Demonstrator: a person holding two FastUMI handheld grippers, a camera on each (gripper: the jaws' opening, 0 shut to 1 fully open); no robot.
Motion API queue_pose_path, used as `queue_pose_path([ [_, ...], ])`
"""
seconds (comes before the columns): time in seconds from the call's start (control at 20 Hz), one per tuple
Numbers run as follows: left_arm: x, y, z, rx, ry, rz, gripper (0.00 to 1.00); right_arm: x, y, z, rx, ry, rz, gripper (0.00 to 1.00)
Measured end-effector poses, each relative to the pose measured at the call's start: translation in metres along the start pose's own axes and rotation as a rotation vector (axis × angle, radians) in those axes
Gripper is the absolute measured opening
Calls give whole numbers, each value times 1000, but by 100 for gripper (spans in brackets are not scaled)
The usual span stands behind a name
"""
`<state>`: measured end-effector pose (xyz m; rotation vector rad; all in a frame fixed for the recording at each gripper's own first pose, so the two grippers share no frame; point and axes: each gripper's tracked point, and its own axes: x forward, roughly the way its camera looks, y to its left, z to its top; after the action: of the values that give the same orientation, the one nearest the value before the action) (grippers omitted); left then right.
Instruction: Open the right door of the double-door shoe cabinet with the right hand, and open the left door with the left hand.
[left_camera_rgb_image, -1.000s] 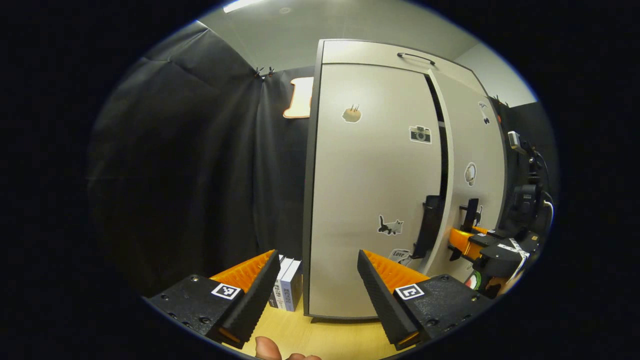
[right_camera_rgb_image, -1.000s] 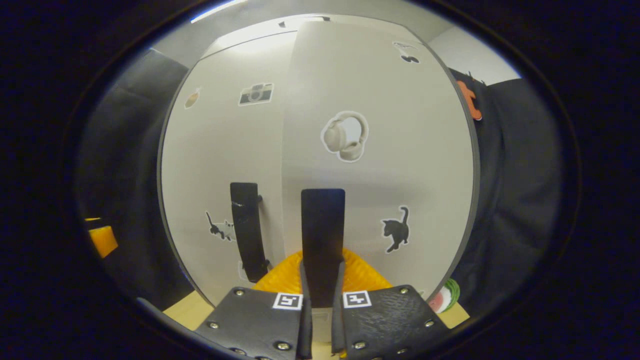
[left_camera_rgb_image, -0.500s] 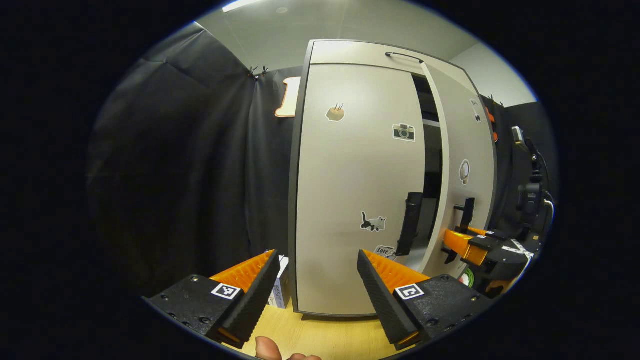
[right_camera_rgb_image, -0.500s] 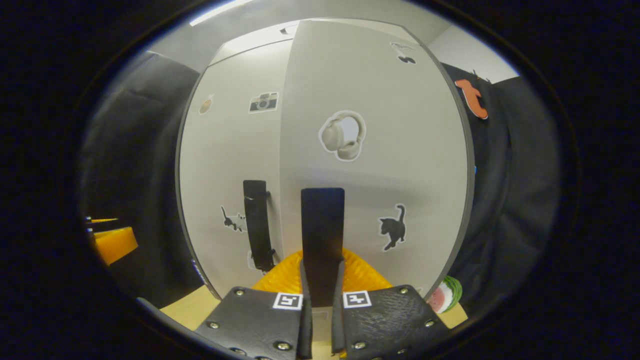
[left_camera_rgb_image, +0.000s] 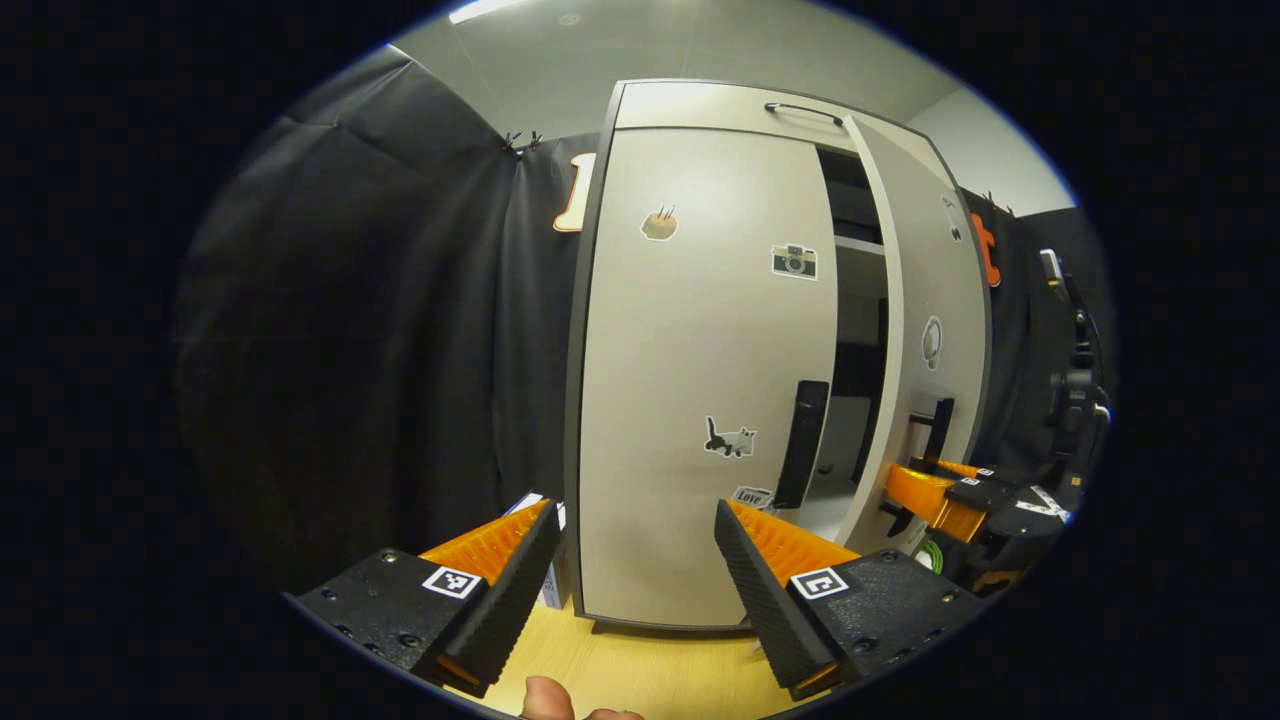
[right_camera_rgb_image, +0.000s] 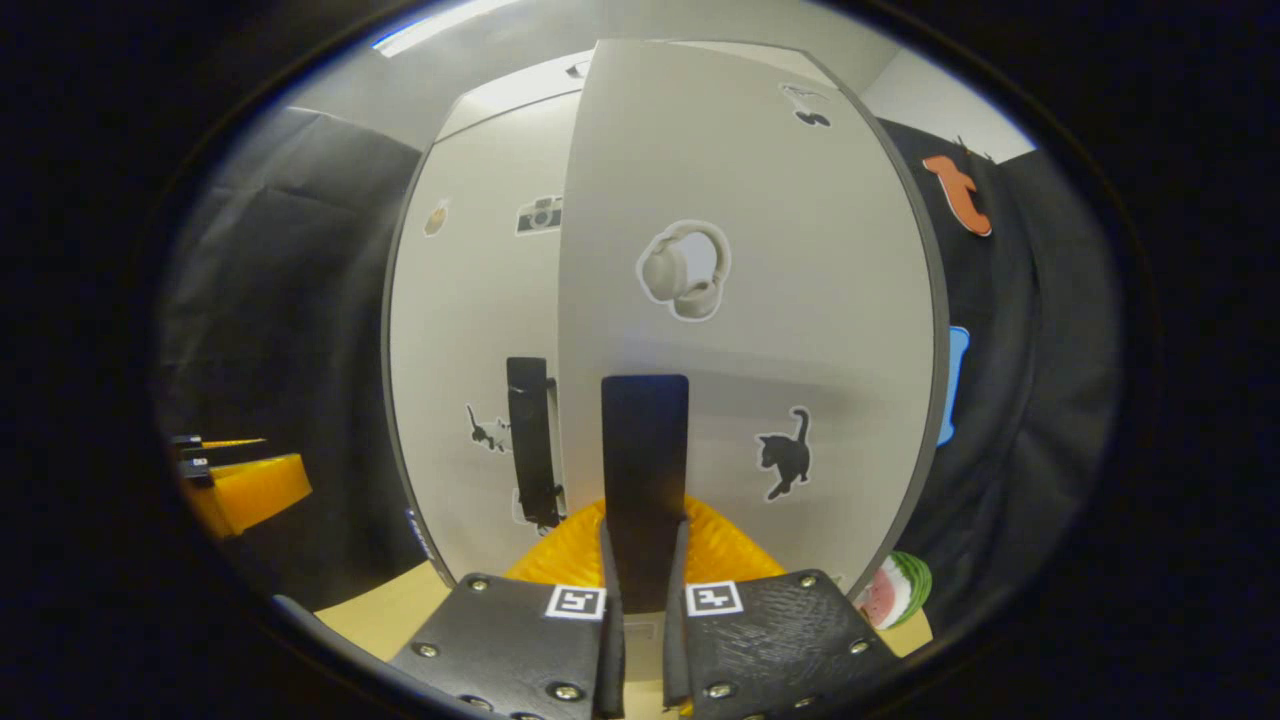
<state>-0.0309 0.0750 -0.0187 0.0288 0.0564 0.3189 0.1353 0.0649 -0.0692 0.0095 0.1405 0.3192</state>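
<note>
At the cabinet front, the right gripper (right_camera_rgb_image: 640, 560) is pinched on the right door's handle (right_camera_rgb_image: 645, 470), both fingers pressing the dark vertical bar. The right door (right_camera_rgb_image: 760, 300) stands partly swung out from the shoe cabinet (left_camera_rgb_image: 720, 105); the left gripper view shows the dark interior and a shelf in the gap. The left door (left_camera_rgb_image: 700, 350) is shut, its handle (left_camera_rgb_image: 802, 440) untouched. The left gripper (left_camera_rgb_image: 635, 560) is spread wide, held off from the cabinet above the desk (left_camera_rgb_image: 640, 670).

Judgement on the step in hand: pull along the door's arc about its right-hand hinge, letting the gripper turn with the handle rather than dragging straight back, which could slip the grip or rock the cabinet.

Clearance: the door's free edge runs close past the left door's handle. Black cloth (right_camera_rgb_image: 1030, 420) hangs just beside the hinge side, and a watermelon-patterned item (right_camera_rgb_image: 895, 590) lies near the cabinet's foot there; both may limit full swing. The left gripper has open room toward its handle.
</note>
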Motion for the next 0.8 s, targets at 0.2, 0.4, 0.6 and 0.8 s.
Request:
queue_pose_path([
  [0.2, -5, -16, -2, 0, 2, 4, 96, -3, -1, 0, 1, -3, 36, 15],
  [0.4, -9, -33, -5, 3, 6, 3, 96, -7, -2, 1, 5, -9, 75, 15],
  [0.6, -14, -48, -8, 10, 11, 3, 96, -11, -3, 2, 4, -14, 110, 15],
  [0.8, -18, -58, -10, 15, 14, 10, 93, -14, -3, 2, 4, -19, 143, 15],
])
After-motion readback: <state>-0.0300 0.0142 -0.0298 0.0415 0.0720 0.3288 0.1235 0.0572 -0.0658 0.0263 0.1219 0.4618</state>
